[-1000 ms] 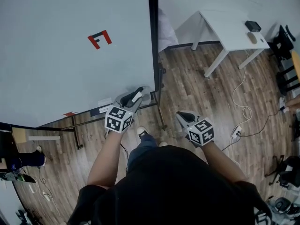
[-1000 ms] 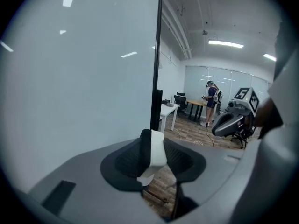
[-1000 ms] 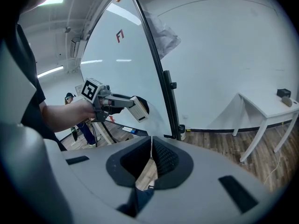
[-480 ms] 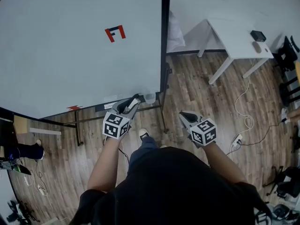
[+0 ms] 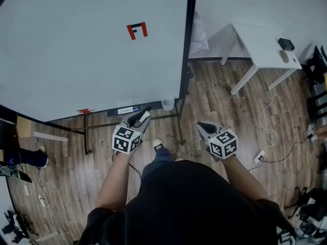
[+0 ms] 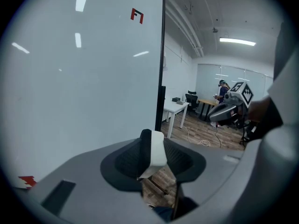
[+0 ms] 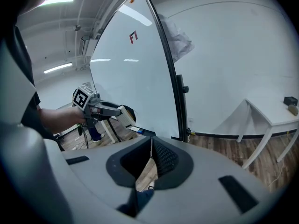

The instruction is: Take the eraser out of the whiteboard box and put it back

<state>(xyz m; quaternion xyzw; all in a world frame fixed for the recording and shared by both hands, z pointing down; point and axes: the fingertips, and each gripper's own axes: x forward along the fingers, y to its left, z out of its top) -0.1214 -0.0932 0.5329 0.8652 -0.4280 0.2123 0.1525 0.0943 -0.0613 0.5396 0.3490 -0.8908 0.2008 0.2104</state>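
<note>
Holding the eraser (image 6: 157, 152), the left tongs (image 5: 142, 115) are clamped across its narrow thickness, one pad on the black face and one on the white. The block stands on edge and pokes out past the tips. It hangs in the air just in front of the lower edge of the board (image 5: 87, 50). The right tongs (image 7: 152, 156) are pinched together with nothing between them and are held apart to the right, over the floor.

The eraser is out, so the first half looks done and the return is in hand. The likely target is the small clear box (image 5: 167, 104) at the board's lower right corner, near the left tongs and a little to their right. The next move calls for carrying the eraser across to it and lining the long side up with the opening. The tongs should part only once it is low enough inside.

Much of that is hard to check. In the head view the box is small and pale, so its opening and depth cannot be read. The left gripper view does not show it at all, because the tongs' own body covers the board's bottom edge. The head view also shows only a sliver of the eraser.
</note>
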